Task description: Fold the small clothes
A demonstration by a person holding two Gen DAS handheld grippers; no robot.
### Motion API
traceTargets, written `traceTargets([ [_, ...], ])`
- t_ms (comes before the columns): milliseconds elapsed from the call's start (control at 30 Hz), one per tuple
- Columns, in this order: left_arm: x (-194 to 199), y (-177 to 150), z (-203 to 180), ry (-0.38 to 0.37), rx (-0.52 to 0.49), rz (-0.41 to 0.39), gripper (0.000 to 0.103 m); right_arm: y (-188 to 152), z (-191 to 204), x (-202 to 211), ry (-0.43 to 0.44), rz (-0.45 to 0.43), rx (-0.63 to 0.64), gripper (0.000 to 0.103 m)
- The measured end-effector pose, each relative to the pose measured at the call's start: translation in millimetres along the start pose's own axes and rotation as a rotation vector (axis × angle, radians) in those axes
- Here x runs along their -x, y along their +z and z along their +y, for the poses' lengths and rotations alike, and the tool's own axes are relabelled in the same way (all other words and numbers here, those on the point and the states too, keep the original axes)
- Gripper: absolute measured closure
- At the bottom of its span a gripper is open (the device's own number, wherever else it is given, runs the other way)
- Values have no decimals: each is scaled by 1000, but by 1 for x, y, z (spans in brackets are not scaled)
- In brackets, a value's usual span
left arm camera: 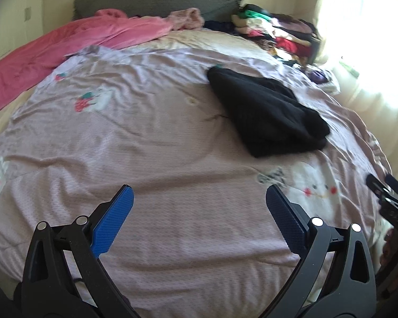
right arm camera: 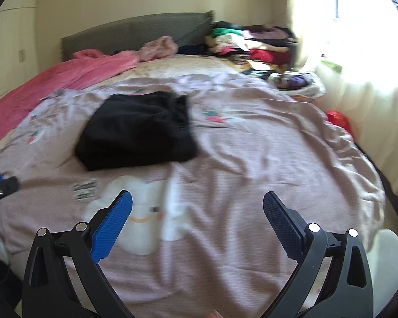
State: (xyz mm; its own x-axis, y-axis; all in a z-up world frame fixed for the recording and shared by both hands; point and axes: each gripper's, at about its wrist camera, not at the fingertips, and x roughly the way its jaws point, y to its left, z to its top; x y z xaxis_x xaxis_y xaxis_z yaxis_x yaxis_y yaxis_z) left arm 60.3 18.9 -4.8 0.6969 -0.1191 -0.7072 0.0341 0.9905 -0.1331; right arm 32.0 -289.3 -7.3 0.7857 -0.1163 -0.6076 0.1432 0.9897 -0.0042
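Observation:
A black garment [left arm camera: 265,111] lies folded in a compact stack on the pale pink printed bedcover [left arm camera: 151,137]; it also shows in the right wrist view [right arm camera: 138,129]. My left gripper [left arm camera: 199,193] is open and empty, hovering over bare cover in front of and left of the garment. My right gripper [right arm camera: 197,198] is open and empty, hovering in front of and right of the garment. The right gripper shows at the right edge of the left wrist view [left arm camera: 387,193]; the left gripper's tip shows at the left edge of the right wrist view [right arm camera: 0,182].
A heap of mixed clothes [left arm camera: 276,31] sits at the far right corner by the grey headboard [left arm camera: 156,0]. A pink blanket [left arm camera: 66,45] lies along the far left side. A bright curtained window [right arm camera: 363,53] is to the right. A red object [right arm camera: 338,118] lies beside the bed.

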Motion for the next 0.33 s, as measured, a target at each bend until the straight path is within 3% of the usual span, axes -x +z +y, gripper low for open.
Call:
traceTargets([
  [100,0,17,40,28,91,-6,9,-5,-44,0,-99,9,-87,5],
  [233,-7,55,149,120,310,-6,9,-22,-151,-3,-335,53,-254,5],
  [333,-10,78,249,318,434,10,9,-47,-237,-4,-553,108,-359,5],
])
